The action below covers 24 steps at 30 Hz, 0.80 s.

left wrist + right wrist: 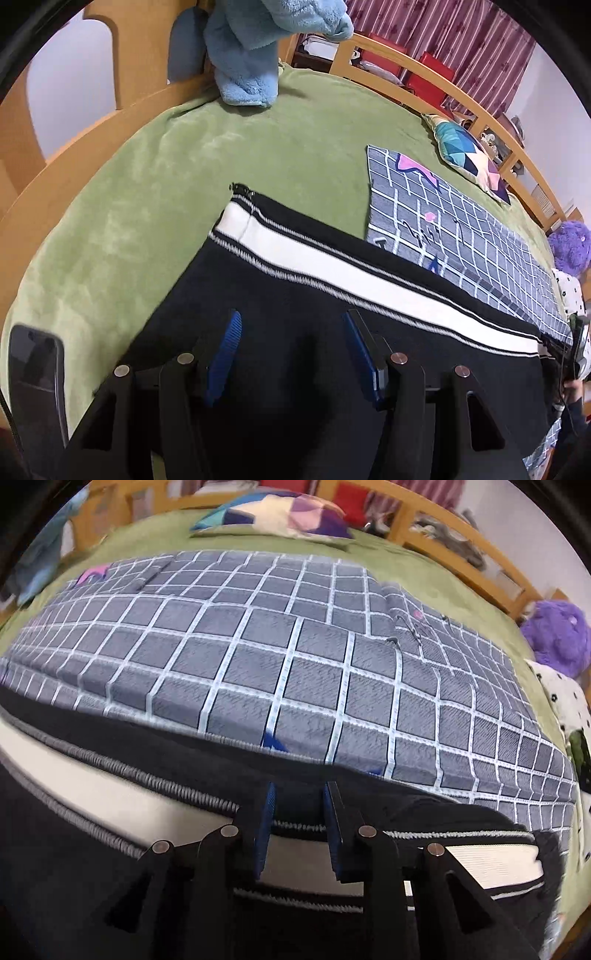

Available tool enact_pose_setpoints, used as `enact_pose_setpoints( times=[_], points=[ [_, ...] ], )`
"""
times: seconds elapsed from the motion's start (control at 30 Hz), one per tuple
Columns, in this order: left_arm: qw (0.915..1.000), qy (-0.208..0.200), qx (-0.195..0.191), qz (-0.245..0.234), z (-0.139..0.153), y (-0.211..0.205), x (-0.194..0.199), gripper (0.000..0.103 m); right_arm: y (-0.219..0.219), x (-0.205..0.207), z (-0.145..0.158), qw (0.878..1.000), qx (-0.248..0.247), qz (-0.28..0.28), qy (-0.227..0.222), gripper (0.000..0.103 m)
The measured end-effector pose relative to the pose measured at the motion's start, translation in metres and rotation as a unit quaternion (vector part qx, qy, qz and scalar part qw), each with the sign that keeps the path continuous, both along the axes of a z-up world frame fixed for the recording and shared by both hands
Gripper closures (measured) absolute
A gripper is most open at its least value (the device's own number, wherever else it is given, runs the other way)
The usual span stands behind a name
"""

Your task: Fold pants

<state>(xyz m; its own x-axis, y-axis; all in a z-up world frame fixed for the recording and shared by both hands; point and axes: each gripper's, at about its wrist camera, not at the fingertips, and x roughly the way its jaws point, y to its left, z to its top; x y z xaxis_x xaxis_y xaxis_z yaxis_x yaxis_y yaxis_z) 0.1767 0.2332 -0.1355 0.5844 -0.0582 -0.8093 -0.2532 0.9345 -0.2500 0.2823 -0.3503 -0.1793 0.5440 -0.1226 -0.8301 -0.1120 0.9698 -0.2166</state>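
Black pants [280,332] with a white side stripe edged in grey lie flat on a green blanket [155,177]. In the left wrist view my left gripper [291,321] hovers over the black cloth with its blue-padded jaws wide apart and empty. In the right wrist view the pants [110,786] run across the lower frame, partly over a grey checked garment [258,657]. My right gripper [299,788] sits at the pants' far edge, jaws apart with a visible gap, the cloth edge passing just in front of the tips.
A blue fleece [251,55] hangs over the wooden bed frame [413,66]. A patterned cushion [469,151], a purple plush toy [569,247] and a dotted white cloth [565,701] lie at the far right. A dark phone [35,369] lies on the blanket at the left.
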Motion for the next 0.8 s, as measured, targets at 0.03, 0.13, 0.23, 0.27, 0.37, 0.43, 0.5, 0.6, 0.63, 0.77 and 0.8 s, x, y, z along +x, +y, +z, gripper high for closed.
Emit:
enact_pose_setpoints(
  times=[0.03,0.13,0.23,0.27,0.37,0.43,0.5,0.6,0.63,0.77,0.8],
  points=[
    [1.0000,-0.003,-0.002,-0.001,0.003,-0.001,-0.008,0.048,0.003,0.002,0.002,1.000,-0.006,-0.005,0.000,0.078],
    [0.9998,-0.015,-0.010,-0.001,0.011,0.000,-0.031,0.048,0.007,0.000,0.023,0.999,0.010,-0.025,-0.019,0.078],
    [0.9990,-0.025,-0.037,0.000,0.012,0.002,-0.058,0.048,0.011,-0.019,0.051,0.998,0.032,-0.037,-0.046,0.068],
    [0.9988,-0.022,-0.044,-0.005,0.010,0.002,-0.068,0.048,0.015,-0.024,0.058,0.997,0.038,-0.040,-0.053,0.058],
    [0.9983,-0.024,-0.053,0.005,0.004,0.007,-0.092,0.048,0.033,-0.044,0.077,0.995,0.058,-0.042,-0.069,0.043],
    [0.9976,-0.024,-0.061,0.023,-0.001,0.014,-0.102,0.048,0.046,-0.054,0.081,0.995,0.061,-0.042,-0.065,0.042],
    [0.9961,-0.025,-0.075,0.039,-0.010,0.024,-0.109,0.048,0.060,-0.066,0.081,0.996,0.059,-0.033,-0.057,0.042],
    [0.9929,-0.017,-0.102,0.058,-0.027,0.037,-0.106,0.048,0.077,-0.081,0.078,0.997,0.052,-0.036,-0.050,0.042],
    [0.9918,-0.019,-0.109,0.064,-0.032,0.041,-0.104,0.048,0.081,-0.088,0.077,0.996,0.060,-0.038,-0.047,0.042],
    [0.9868,-0.015,-0.137,0.085,-0.052,0.055,-0.093,0.049,0.090,-0.114,0.070,0.993,0.103,-0.049,-0.021,0.042],
    [0.9850,-0.017,-0.149,0.085,-0.057,0.058,-0.089,0.049,0.093,-0.120,0.068,0.993,0.103,-0.050,-0.016,0.042]
  ],
)
